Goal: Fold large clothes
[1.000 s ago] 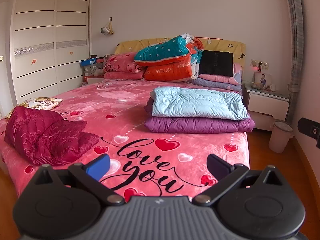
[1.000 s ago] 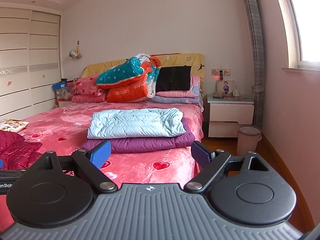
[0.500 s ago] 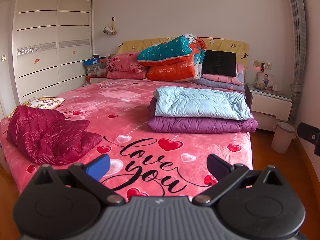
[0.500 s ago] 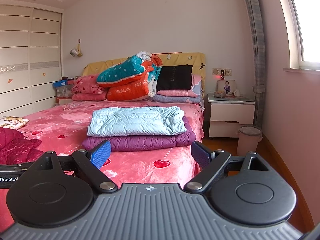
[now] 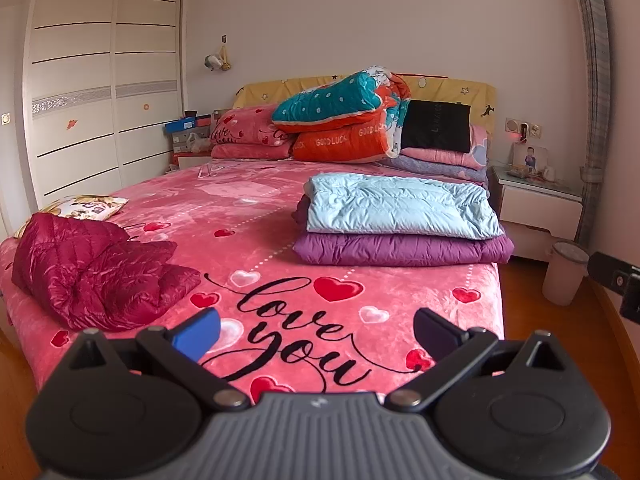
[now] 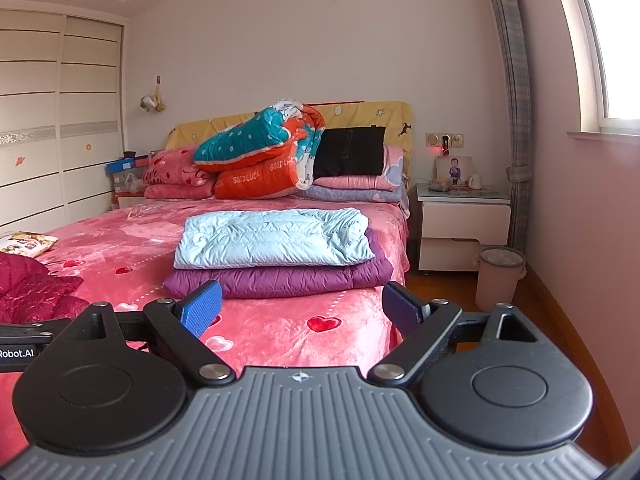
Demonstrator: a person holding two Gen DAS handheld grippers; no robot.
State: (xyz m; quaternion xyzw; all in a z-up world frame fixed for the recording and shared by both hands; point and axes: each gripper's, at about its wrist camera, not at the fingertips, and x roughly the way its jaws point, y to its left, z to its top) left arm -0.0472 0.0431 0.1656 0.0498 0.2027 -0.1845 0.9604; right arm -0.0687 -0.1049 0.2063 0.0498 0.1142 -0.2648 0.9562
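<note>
Above the bed's foot, left claw and right claw — both wide, empty.

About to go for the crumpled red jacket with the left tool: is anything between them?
Nothing visible. The left tool is open at the foot of the bed, and only bare pink bedspread lies between it and the red jacket.

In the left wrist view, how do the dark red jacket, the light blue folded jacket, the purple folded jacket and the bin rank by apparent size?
1. Dark red jacket, though it lies nearer the camera and unfolded.
2. Light blue folded jacket.
3. Purple folded jacket, mostly covered by the blue one, so these two are unsure.
4. Bin.
</note>
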